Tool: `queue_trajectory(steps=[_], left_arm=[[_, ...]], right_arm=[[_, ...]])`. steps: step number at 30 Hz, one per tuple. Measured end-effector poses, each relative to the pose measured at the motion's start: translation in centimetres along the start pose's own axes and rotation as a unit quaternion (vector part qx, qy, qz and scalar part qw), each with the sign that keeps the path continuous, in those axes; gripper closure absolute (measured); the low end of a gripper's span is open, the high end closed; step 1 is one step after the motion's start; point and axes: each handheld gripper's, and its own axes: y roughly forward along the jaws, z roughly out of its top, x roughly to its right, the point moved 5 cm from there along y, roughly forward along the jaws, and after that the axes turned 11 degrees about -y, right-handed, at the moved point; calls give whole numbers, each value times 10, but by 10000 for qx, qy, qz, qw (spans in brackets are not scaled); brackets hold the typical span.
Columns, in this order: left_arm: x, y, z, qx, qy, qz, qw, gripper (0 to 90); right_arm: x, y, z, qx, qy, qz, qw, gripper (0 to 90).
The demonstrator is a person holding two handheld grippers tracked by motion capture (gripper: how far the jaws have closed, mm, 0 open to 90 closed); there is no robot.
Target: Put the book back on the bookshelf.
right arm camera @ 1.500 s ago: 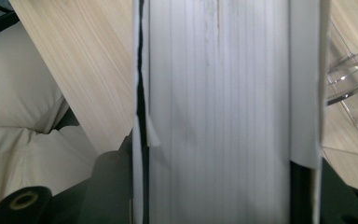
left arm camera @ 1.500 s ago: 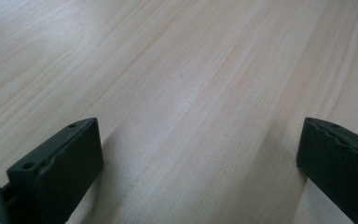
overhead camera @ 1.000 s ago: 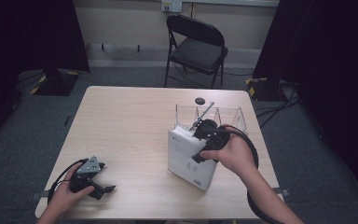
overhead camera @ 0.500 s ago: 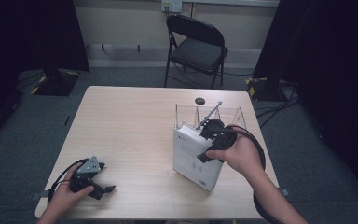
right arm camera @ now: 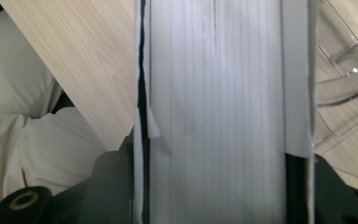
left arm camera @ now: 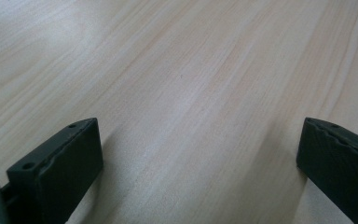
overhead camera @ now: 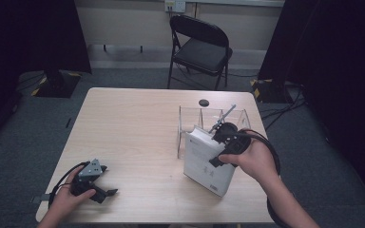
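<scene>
White book, thick and soft-covered, clamped edge-on between the narrowed jaws of the right gripper, lower corner on the table, upper end leaning at the clear acrylic rack just beyond the jaws. Best tipped upright slowly, spine kept square to the slot ahead, grip firm against loose pages slipping. Left gripper spread wide, nothing between, resting low over bare wood.

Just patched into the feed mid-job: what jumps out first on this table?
The right gripper clamps a thick white book by its page edge, tilted against a clear acrylic rack at the table's right side. The left gripper rests near the front left corner, jaws wide open over bare wood.
</scene>
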Motion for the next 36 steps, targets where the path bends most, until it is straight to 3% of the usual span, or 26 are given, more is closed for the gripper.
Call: queue_trajectory(steps=[36], left_arm=[[-1, 0, 0, -4, 13, -24, 10000, 0]], right_arm=[[18, -12, -44, 88, 561, -146, 9983, 522]])
